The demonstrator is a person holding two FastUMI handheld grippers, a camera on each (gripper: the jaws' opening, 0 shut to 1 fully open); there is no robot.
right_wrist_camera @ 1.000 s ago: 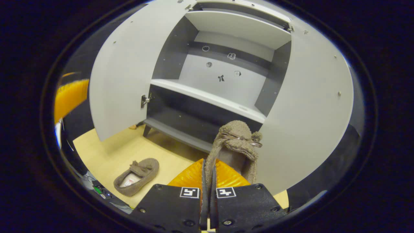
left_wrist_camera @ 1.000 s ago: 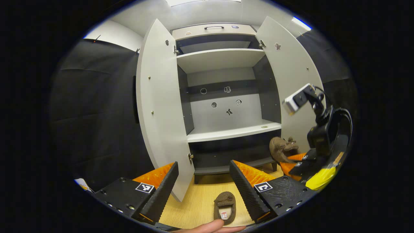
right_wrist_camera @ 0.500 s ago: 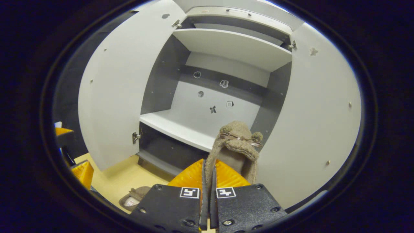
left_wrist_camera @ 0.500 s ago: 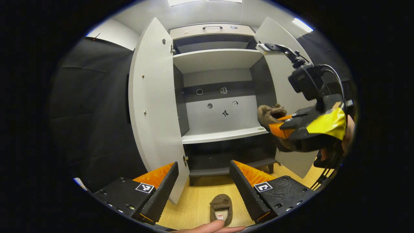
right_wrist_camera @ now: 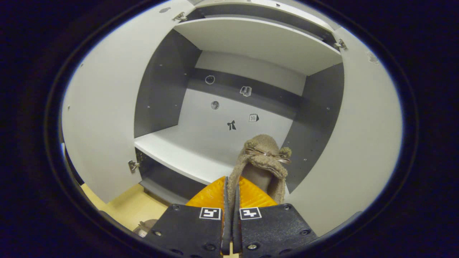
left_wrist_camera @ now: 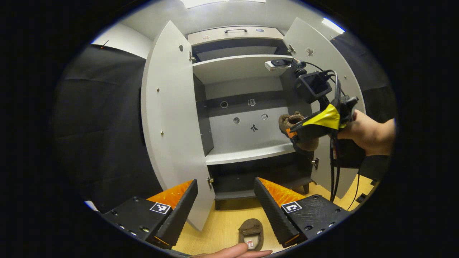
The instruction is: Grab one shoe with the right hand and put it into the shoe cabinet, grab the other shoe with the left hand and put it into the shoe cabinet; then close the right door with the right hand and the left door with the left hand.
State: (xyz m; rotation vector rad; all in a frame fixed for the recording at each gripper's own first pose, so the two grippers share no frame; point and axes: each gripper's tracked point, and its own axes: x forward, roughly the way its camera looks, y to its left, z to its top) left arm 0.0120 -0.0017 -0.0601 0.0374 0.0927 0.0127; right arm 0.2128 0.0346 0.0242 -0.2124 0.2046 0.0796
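The right claw (right_wrist_camera: 229, 200) is clenched on the heel of a fuzzy brown slipper with a little bow (right_wrist_camera: 263, 163). Both fingers press on it. The slipper sticks straight out ahead of the claw, toe first, and its toe points into the open grey shoe cabinet (right_wrist_camera: 251, 43). The pale middle shelf (right_wrist_camera: 179, 150) lies just below and ahead of the toe. So the coming move looks like a short push forward and a small drop down, and the slipper would land long-ways on that shelf, toward its right end. In the left gripper view, the right claw (left_wrist_camera: 292, 132) and the hand (left_wrist_camera: 365, 132) that holds it are up at the cabinet's mouth, beside the right door (left_wrist_camera: 322, 61), with the held slipper (left_wrist_camera: 297, 122) just above the shelf's right end.

The left claw (left_wrist_camera: 226, 200) is released, its fingers wide apart and holding nothing. The other fuzzy brown slipper (left_wrist_camera: 251, 233) lies on the yellow wooden floor (left_wrist_camera: 222, 225), low between the left claw's fingers, with its toe pointing toward the cabinet. The left claw is the nearer one to it. Both doors stand wide open; the left door (left_wrist_camera: 168, 107) is on the left claw's side.
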